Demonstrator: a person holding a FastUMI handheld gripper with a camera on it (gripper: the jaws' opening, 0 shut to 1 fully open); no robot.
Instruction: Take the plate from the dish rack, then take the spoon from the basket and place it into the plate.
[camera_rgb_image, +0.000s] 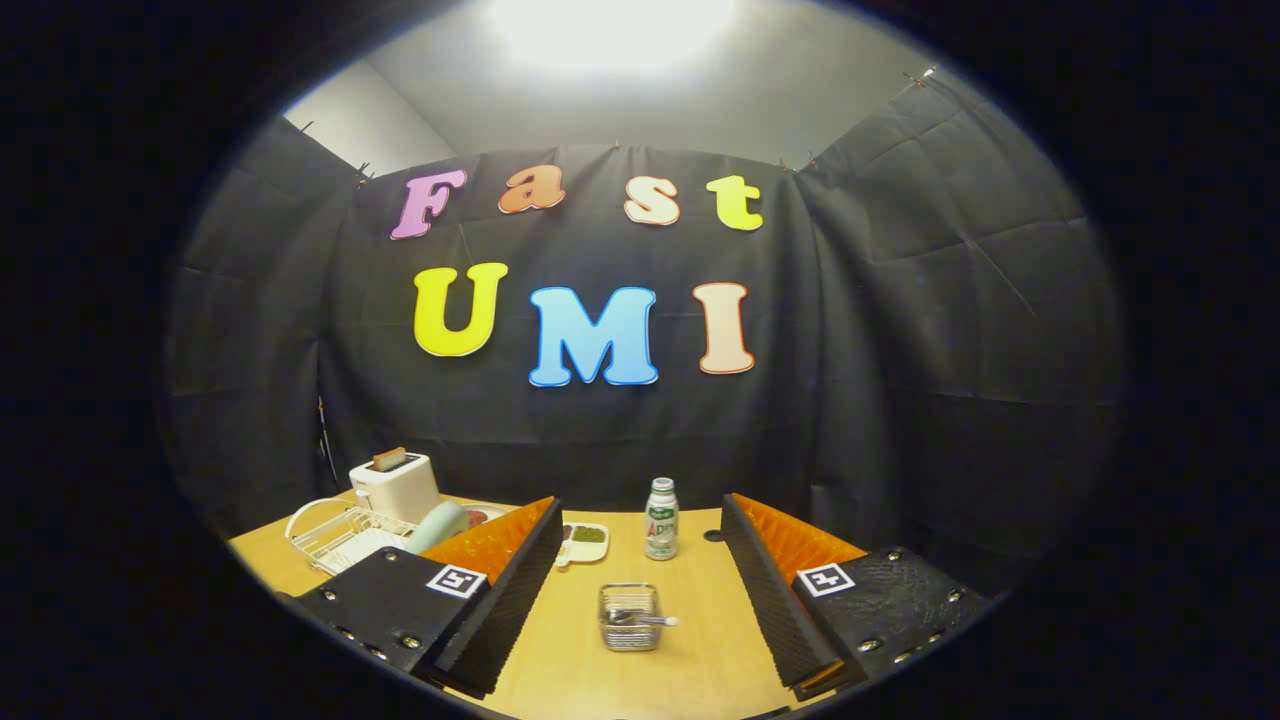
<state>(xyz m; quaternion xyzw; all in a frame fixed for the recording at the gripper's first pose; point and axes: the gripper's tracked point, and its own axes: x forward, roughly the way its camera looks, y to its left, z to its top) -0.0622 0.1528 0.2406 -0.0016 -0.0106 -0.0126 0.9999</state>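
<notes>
- We saw the hand-held gripper spread wide and holding nothing.
- The basket with the spoon sat between its fingers.
- The plate stood in the dish rack, far left.

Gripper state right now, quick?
Gripper: open, fingers spread wide, holding nothing; the basket with the spoon sits on the table between them.

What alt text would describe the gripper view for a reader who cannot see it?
The open tool hovers over a wooden table, with a mesh basket holding a spoon between its fingers. Beyond stand a bottle, a white dish rack with a pale plate, and a toaster.
</notes>
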